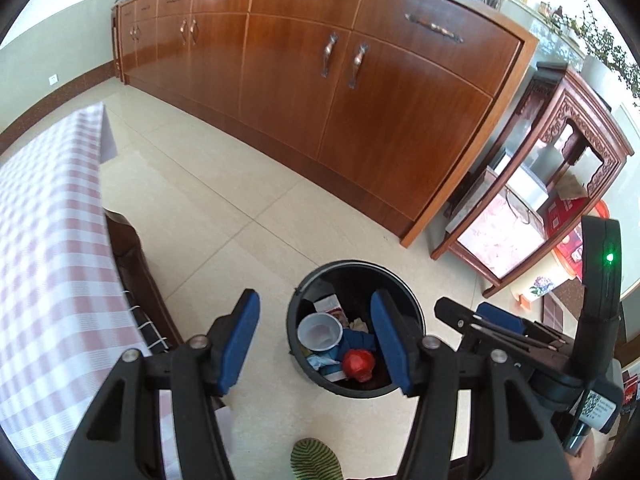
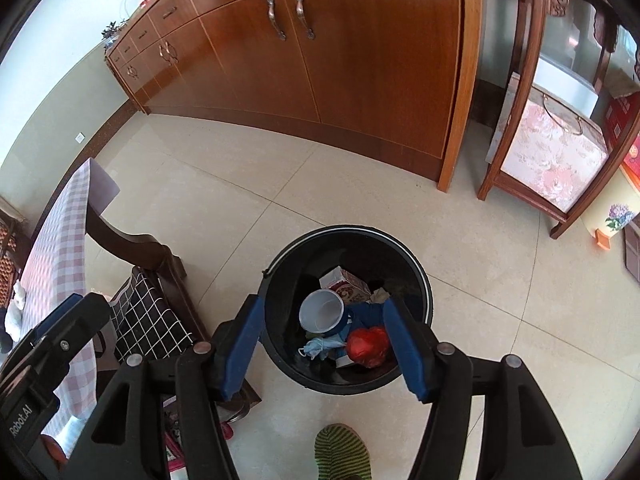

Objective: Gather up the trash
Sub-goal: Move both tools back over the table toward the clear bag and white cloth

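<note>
Tiled floor [image 2: 240,216], bin [image 2: 288,364] holding trash [image 2: 368,346]

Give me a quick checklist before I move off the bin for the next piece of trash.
1. Left gripper empty, fingers apart: ok.
2. Right gripper empty, fingers apart: ok.
3. Trash inside the black bin, including white cup and red wrapper: ok.
4. Bin upright on the floor: ok.
5. Nothing hanging over the bin rim: ok.
6. More trash left on the checked tablecloth: cannot tell.
</note>
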A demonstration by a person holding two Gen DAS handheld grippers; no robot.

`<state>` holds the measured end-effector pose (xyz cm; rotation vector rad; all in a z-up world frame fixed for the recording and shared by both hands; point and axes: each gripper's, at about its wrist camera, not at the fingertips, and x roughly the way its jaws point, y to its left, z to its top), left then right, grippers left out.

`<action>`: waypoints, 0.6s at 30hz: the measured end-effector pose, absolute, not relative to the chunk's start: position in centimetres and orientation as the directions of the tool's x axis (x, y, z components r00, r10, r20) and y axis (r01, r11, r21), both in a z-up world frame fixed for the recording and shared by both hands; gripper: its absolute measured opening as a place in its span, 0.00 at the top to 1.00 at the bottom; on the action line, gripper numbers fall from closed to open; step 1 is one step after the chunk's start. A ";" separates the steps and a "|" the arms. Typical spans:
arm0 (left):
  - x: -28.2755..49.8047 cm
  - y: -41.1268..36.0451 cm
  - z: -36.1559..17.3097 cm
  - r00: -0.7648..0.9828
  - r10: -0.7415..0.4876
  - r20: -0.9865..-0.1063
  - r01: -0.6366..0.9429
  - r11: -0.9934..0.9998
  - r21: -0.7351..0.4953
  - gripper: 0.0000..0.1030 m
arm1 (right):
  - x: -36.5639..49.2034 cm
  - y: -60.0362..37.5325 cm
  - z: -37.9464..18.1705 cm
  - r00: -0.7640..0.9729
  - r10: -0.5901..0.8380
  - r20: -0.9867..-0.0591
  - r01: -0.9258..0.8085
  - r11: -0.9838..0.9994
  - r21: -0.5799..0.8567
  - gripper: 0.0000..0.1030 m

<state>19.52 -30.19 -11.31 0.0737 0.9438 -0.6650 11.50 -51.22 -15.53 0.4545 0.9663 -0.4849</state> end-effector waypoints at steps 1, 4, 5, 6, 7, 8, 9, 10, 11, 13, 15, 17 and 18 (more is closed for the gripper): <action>19.5 -29.6 -10.9 0.412 -0.496 -0.765 0.553 0.803 -0.223 0.42 | 11.6 -50.4 -14.9 0.487 -0.193 -0.852 0.568 0.811 0.141 0.35; 19.3 -27.9 -9.7 0.438 -0.497 -0.749 0.537 0.813 -0.225 0.42 | 11.9 -48.4 -13.3 0.516 -0.198 -0.833 0.535 0.834 0.134 0.32; 19.3 -27.2 -9.3 0.450 -0.497 -0.742 0.531 0.817 -0.224 0.42 | 12.0 -47.7 -12.7 0.526 -0.199 -0.827 0.522 0.843 0.130 0.32; 19.3 -26.5 -8.9 0.461 -0.496 -0.736 0.525 0.821 -0.225 0.42 | 12.2 -46.9 -12.2 0.536 -0.199 -0.820 0.509 0.852 0.126 0.32; 19.4 -25.8 -8.6 0.470 -0.493 -0.732 0.515 0.827 -0.225 0.42 | 12.4 -46.1 -11.7 0.548 -0.196 -0.813 0.492 0.861 0.124 0.31; 19.5 -25.0 -8.2 0.480 -0.490 -0.727 0.506 0.832 -0.227 0.42 | 12.7 -45.3 -11.1 0.561 -0.192 -0.805 0.475 0.871 0.124 0.31; 19.5 -24.4 -7.9 0.492 -0.485 -0.723 0.496 0.839 -0.225 0.42 | 13.0 -44.4 -10.6 0.574 -0.185 -0.798 0.457 0.880 0.125 0.30; 19.5 -23.5 -7.6 0.506 -0.477 -0.719 0.484 0.847 -0.221 0.42 | 13.4 -43.4 -10.0 0.587 -0.174 -0.790 0.437 0.890 0.128 0.30; 19.6 -22.6 -7.4 0.522 -0.466 -0.715 0.470 0.856 -0.215 0.42 | 13.8 -42.5 -9.6 0.599 -0.162 -0.784 0.416 0.900 0.132 0.29; 19.9 -20.7 -7.1 0.548 -0.443 -0.710 0.437 0.875 -0.208 0.42 | 14.7 -40.5 -8.9 0.622 -0.134 -0.771 0.372 0.918 0.140 0.29; 20.2 -18.5 -6.8 0.568 -0.419 -0.708 0.397 0.893 -0.210 0.41 | 15.6 -38.5 -8.2 0.641 -0.108 -0.760 0.327 0.934 0.143 0.29; 20.6 -16.2 -6.6 0.591 -0.393 -0.705 0.351 0.912 -0.214 0.41 | 16.7 -36.2 -7.7 0.660 -0.067 -0.749 0.273 0.949 0.155 0.29; 20.8 -14.9 -6.5 0.602 -0.378 -0.704 0.329 0.920 -0.212 0.41 | 17.2 -35.1 -7.5 0.666 -0.050 -0.744 0.249 0.955 0.159 0.29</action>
